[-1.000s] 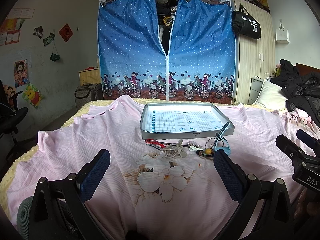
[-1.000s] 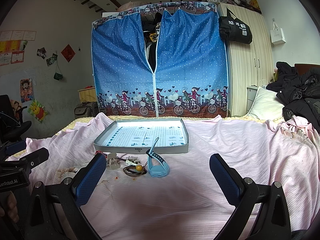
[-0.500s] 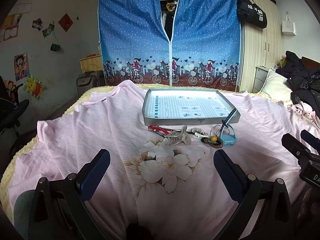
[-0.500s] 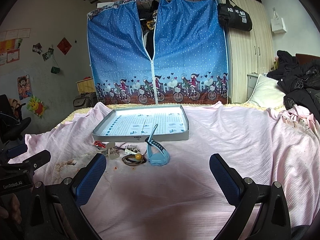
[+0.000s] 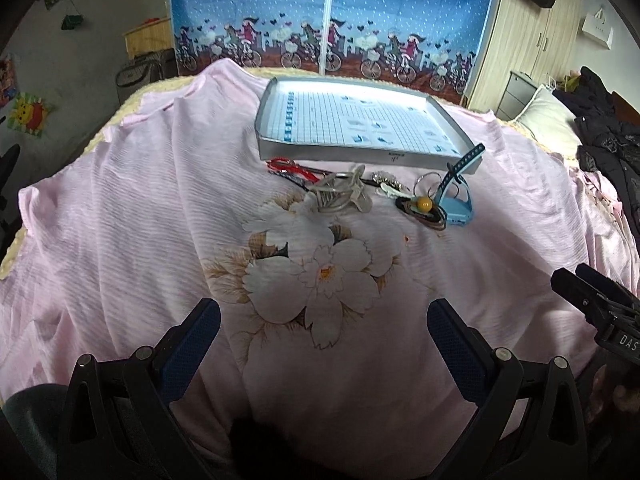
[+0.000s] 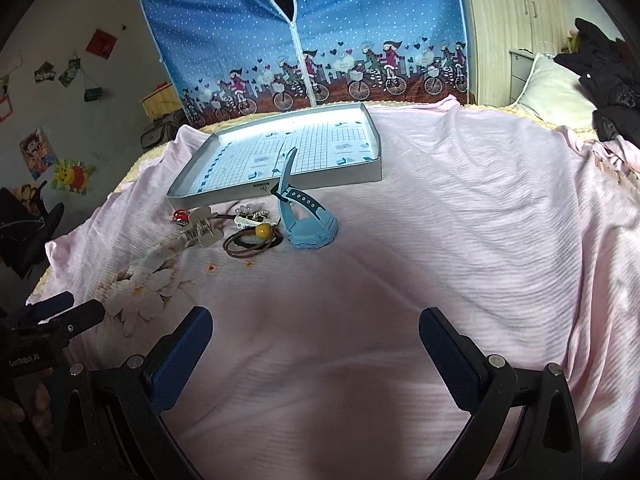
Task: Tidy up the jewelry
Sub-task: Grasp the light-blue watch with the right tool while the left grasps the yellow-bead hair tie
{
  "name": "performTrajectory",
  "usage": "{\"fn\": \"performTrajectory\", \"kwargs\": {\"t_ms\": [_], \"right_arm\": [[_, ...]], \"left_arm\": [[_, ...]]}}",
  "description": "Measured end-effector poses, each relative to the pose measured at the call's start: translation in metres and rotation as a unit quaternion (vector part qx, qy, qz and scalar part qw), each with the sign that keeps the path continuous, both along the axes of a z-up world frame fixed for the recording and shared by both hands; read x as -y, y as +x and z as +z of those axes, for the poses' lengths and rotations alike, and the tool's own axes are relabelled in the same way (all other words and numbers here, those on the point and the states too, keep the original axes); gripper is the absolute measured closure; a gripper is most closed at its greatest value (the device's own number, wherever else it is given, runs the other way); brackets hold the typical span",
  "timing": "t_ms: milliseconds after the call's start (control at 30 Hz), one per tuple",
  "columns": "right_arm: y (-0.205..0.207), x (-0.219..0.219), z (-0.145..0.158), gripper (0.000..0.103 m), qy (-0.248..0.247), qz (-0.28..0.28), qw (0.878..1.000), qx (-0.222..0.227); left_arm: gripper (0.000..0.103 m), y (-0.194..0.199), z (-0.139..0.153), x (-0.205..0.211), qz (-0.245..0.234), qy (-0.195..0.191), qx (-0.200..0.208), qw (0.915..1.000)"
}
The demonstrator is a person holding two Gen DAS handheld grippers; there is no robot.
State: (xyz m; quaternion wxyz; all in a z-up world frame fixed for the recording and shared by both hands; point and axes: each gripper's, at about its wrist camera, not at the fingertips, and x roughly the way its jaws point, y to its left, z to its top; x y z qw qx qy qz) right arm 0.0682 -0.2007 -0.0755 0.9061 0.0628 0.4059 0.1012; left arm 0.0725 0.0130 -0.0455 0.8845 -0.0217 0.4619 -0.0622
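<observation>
On the pink bedsheet, jewelry lies before the tray (both grippers' fingers spread, empty).

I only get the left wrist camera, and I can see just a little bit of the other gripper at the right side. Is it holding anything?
Observer: No. The right wrist view shows the right gripper with its fingers spread wide and only pink sheet between them.
Operator: What would it reach first if it went forward?
Observer: Probably the blue watch. It sits at the right end of the jewelry pile, ahead of that gripper and slightly left of the gap.
Operator: Can that camera see my gripper too?
Observer: Yes. The left gripper pokes in at the lower left edge, short of the pile.
</observation>
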Motion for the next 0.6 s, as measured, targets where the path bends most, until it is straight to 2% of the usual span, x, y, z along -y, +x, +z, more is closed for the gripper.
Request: {"fn": "performTrajectory", "kwargs": {"t_ms": [133,267,400,533,600], "right_arm": [[0.031,0.002,-0.002,0.0,-0.028,0.041,0.998,-0.033],[0.066,0.008,-0.008,0.0,-0.05,0.07,0.995,-0.049],[0.096,0.01,-0.017,0.002,-0.045,0.106,0.992,-0.058],[0.115,0.007,-0.025,0.013,-0.051,0.139,0.988,-0.041],[0.122,0.008,-0.031,0.019,-0.043,0.15,0.987,-0.045]], "left_arm": [[0.002,0.028,-0.007,0.004,-0.029,-0.01,-0.046,0.9985],[0.003,0.052,-0.007,0.014,-0.064,-0.006,-0.047,0.9968],[0.016,0.077,-0.014,0.025,-0.099,-0.049,-0.067,0.9916],[0.035,0.1,-0.023,0.033,-0.115,-0.097,-0.089,0.9846],[0.041,0.107,-0.027,0.035,-0.122,-0.123,-0.097,0.9801]]}}
